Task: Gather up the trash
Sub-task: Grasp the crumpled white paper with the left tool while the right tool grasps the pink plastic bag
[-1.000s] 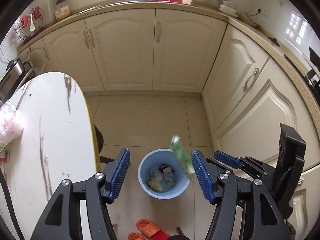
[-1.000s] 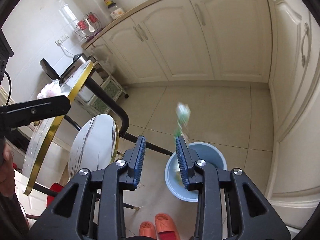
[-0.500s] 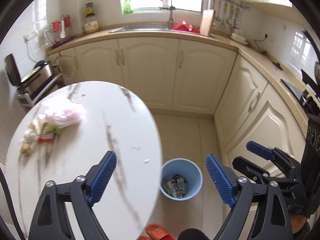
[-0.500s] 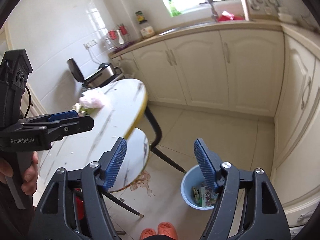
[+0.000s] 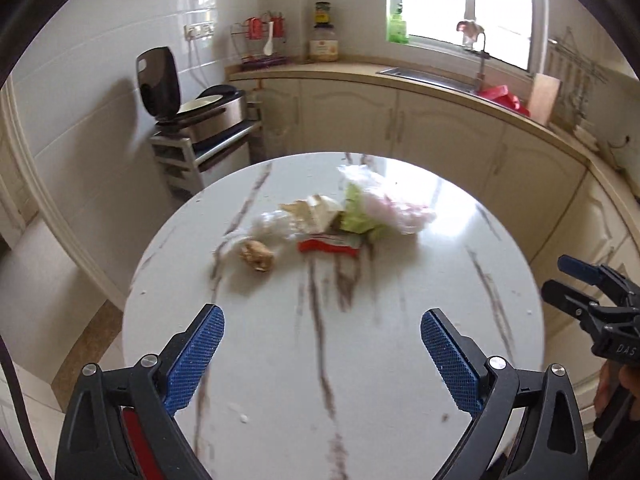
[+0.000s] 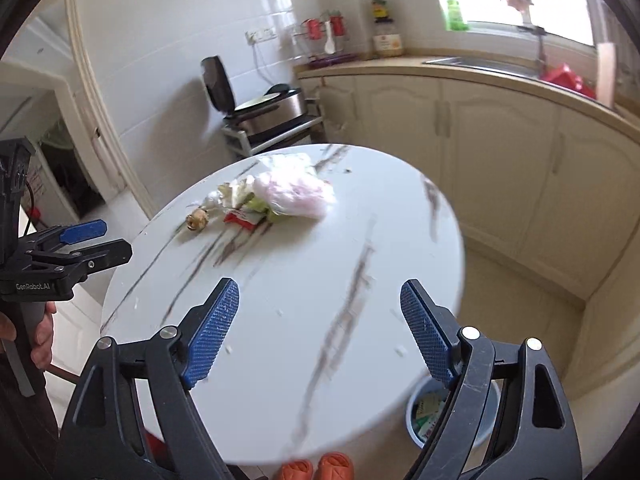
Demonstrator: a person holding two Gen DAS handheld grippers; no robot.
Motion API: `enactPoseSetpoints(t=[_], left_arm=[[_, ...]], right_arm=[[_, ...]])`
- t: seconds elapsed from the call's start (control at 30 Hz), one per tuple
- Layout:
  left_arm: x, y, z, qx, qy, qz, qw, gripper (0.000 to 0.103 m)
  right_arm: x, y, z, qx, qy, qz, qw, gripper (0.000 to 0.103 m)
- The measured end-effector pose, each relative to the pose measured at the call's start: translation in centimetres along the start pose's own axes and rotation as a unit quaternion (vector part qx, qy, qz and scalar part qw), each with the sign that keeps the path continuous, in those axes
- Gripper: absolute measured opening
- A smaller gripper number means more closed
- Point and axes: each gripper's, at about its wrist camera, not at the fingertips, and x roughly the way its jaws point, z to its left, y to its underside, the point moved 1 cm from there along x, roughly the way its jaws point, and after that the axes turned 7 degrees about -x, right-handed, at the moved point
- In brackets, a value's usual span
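Observation:
A pile of trash lies on the far half of the round white marble table (image 5: 360, 360): a pink-white plastic bag (image 5: 392, 204), a green wrapper (image 5: 356, 216), a red-white wrapper (image 5: 328, 246), a crumpled brown lump (image 5: 256, 256) and clear plastic (image 5: 272, 226). The pile shows in the right wrist view too, with the bag (image 6: 296, 194) and brown lump (image 6: 197, 219). My left gripper (image 5: 322, 360) is open and empty above the table's near half. My right gripper (image 6: 320, 330) is open and empty. The blue trash bin (image 6: 420, 420) with wrappers inside stands on the floor by the table's right edge.
Cream cabinets (image 5: 440, 132) and a counter with a sink (image 5: 432, 76) run along the back and right. A steel appliance on a small rack (image 5: 208, 120) stands at the back left. Orange slippers (image 6: 316, 468) lie on the floor below the table edge.
Both grippers swung up from over the bin to face the table and its trash pile. A green wrapper fell into the bin a second ago. The right gripper's jaws opened wider.

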Motion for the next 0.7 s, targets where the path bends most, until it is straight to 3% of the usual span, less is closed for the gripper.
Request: enactPoseSetpoints(t=[0.27, 0.47, 0.53, 0.6, 0.7], left_arm=[[4.5, -2.1, 6.0, -0.044, -0.050, 0.033, 0.9972, 0.097], [8.1, -4.4, 6.6, -0.042, -0.028, 0.057, 0.9971, 0.097], [9.1, -5.0, 5.5, -0.031, -0.021, 0.061, 0.9974, 0.097], [10.2, -6.0, 4.9, -0.016, -0.010, 0.065, 0.9977, 0.097], [12.0, -6.9, 2.8, 0.004, 0.000, 0.076, 0.9971, 0.097]], right_arm=[[10.3, -5.4, 2.9, -0.085, 0.000, 0.040, 0.996, 0.089], [16.3, -8.2, 3.7, -0.156, 0.006, 0.059, 0.986, 0.088], [17.6, -8.6, 3.6, -0.159, -0.002, 0.067, 0.985, 0.083], [18.7, -8.6, 2.9, -0.146, -0.024, 0.077, 0.986, 0.071], [18.2, -8.6, 2.4, -0.145, -0.047, 0.065, 0.986, 0.063]])
